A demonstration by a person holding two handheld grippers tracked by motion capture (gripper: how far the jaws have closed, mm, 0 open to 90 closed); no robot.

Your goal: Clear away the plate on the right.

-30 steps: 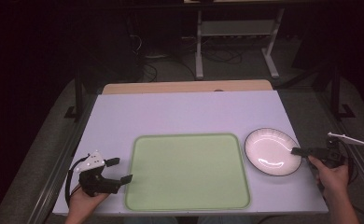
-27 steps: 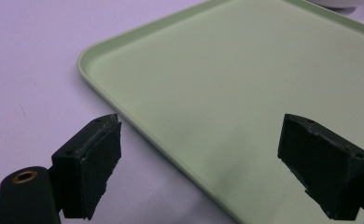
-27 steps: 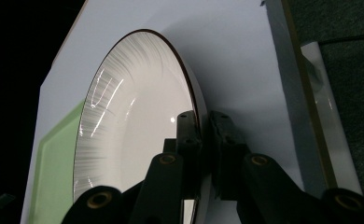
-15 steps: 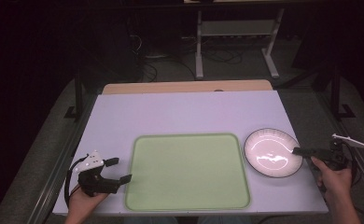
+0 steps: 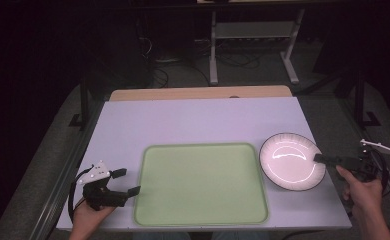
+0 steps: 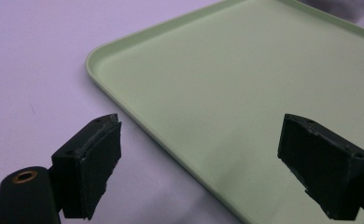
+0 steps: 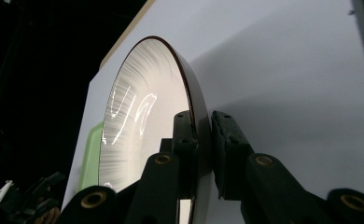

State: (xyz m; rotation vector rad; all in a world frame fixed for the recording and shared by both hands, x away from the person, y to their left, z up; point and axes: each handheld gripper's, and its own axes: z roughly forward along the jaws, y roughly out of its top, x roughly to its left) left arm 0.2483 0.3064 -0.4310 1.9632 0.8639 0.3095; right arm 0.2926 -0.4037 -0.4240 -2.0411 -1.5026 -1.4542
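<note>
At right of the high view, the right gripper is pinching the plate by its near-right rim; in the right gripper view the rim is sitting clamped between both fingers. The plate is round, glossy white inside, ribbed toward a dark edge. The green tray is lying just left of it on the pale tabletop. At lower left, the left gripper is resting beside the tray's corner, fingers spread wide, gripping nothing.

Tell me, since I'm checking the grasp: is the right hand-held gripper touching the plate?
Touching. The right gripper view shows the right hand-held gripper with both jaws clamped on the plate rim.
</note>
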